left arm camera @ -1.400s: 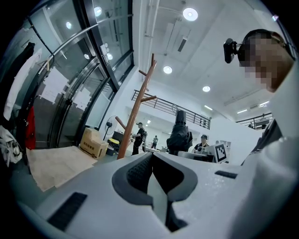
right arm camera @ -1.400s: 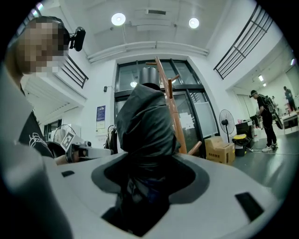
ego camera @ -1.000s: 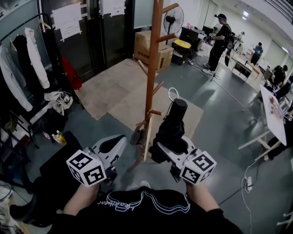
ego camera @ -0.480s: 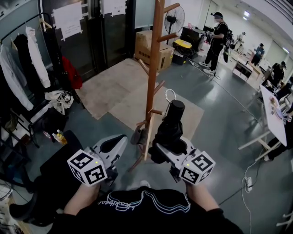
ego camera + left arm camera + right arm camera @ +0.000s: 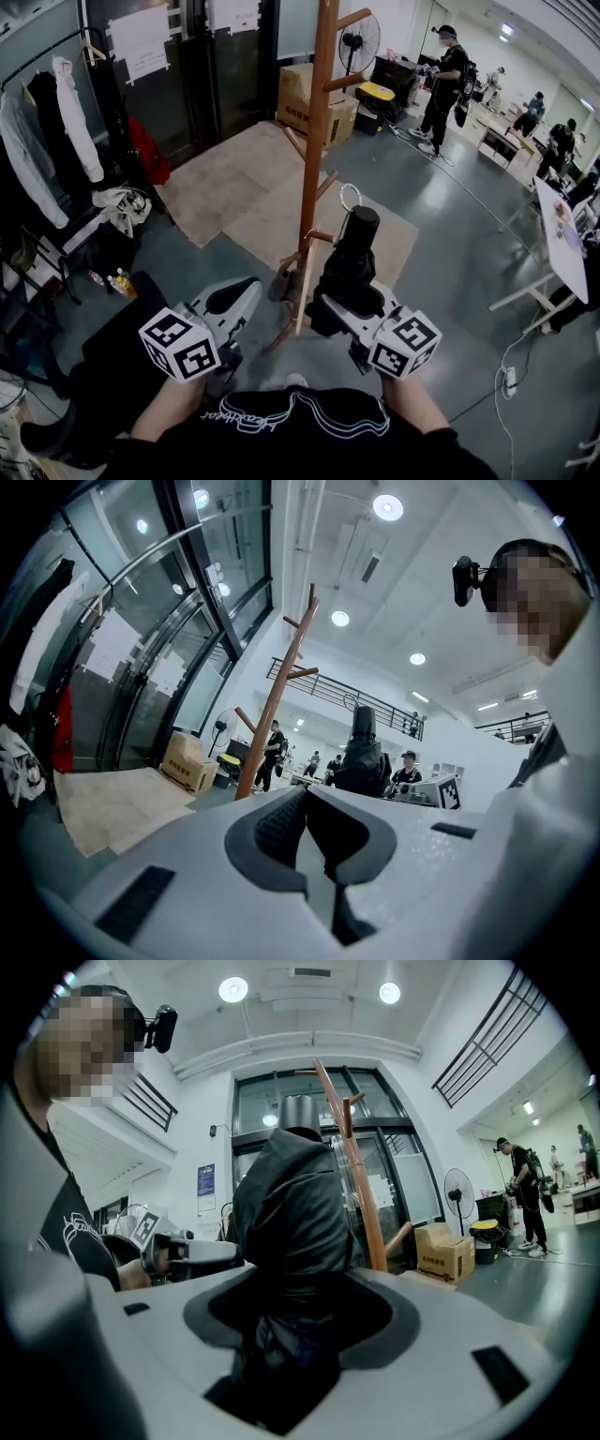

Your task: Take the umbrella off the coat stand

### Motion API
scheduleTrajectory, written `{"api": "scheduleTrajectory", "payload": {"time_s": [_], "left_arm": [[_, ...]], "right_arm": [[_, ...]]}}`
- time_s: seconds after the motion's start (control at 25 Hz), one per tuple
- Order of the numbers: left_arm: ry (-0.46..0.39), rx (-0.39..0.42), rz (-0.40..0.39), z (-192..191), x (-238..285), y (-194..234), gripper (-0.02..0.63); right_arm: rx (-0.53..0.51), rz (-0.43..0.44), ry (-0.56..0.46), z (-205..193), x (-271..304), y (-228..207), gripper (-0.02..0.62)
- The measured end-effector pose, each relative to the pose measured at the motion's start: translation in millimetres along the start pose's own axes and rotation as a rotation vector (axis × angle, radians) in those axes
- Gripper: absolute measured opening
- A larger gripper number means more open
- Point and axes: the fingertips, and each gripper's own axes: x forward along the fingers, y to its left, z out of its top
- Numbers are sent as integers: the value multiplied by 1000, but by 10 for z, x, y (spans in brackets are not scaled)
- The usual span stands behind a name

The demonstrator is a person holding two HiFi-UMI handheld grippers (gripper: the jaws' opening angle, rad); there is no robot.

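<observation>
Grey concrete floor [image 5: 450, 244] with pale mats [image 5: 234, 178] spreads round the wooden coat stand [image 5: 314, 141], which rises just ahead of the person. The umbrella [image 5: 349, 267], folded and black, stands upright just right of the pole, clamped round its cloth by the right gripper [image 5: 342, 302], whose jaws are partly closed on it. Its wire ring [image 5: 350, 196] hangs free above the handle, though I can't tell from this angle whether the cloth touches the short lower peg [image 5: 319, 233]. If the umbrella is pulled away sideways, that peg could snag the cloth or ring and tip the stand. The grip is also on soft fabric (not the handle), so the umbrella might slide down. Both forearms reach out level from the chest, side by side. The left gripper [image 5: 230, 305] points toward the stand's foot, jaws together and empty.
</observation>
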Motion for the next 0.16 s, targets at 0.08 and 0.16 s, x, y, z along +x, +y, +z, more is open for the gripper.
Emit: {"api": "scheduleTrajectory", "payload": {"time_s": [0.08,0.16], "left_arm": [[-3,2,0,0,8,13,5],[-5,3,-2,-4,20,21,5]], "right_arm": [[-1,-2,-4,3,2,-16,250],[-3,-5,-7,8,2,-30,250]]}}
